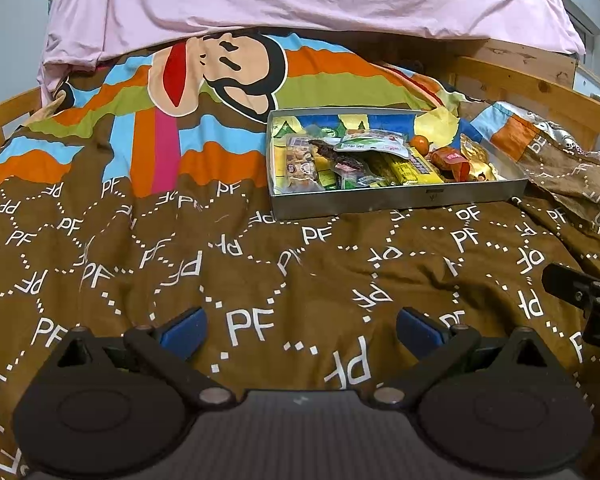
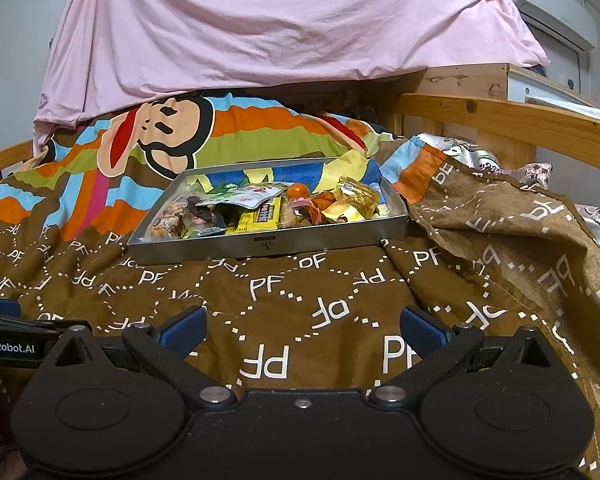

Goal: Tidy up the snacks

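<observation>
Both wrist views face the snack tray (image 1: 396,196) (image 2: 260,246) low across the bed, side by side.

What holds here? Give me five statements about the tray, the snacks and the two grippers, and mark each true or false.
1. The metal tray sits on the brown quilt. True.
2. The tray is empty. False: it holds many snack packets, among them a yellow packet.
3. The left gripper is shut on a snack. False: its fingers stand wide apart with nothing between them.
4. The right gripper is open, on the near side of the tray. True.
5. A small orange fruit lies in the tray among the packets. True.
</observation>
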Demonstrator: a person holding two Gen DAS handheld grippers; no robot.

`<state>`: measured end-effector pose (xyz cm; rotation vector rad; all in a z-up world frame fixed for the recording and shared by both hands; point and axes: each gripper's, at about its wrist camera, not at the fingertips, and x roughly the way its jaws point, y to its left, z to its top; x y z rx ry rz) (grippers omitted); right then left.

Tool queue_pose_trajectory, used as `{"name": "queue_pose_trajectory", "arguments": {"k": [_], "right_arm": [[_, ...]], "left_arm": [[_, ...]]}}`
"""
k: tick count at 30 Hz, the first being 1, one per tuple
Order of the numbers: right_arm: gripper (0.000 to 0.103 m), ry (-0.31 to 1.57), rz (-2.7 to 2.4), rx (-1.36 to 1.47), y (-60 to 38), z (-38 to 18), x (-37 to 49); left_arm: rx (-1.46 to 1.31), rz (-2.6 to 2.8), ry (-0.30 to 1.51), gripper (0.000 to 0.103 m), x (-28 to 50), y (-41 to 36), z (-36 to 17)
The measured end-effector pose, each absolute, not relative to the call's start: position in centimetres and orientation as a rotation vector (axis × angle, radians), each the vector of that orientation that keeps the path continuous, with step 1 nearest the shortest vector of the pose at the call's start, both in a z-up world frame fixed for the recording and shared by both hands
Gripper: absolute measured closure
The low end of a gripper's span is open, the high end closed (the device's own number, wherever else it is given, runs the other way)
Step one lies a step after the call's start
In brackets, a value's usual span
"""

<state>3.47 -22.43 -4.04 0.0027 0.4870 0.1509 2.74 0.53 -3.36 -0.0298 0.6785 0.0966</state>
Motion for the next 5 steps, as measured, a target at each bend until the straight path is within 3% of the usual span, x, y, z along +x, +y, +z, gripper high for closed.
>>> {"name": "queue_pose_trajectory", "arguments": {"k": [5], "right_arm": [[0.001, 0.49, 0.153, 0.001, -22.49, -4.08, 3.48]], "left_arm": [[-0.032, 0.093, 0.664, 0.0, 2.56, 0.61, -3.22]]}}
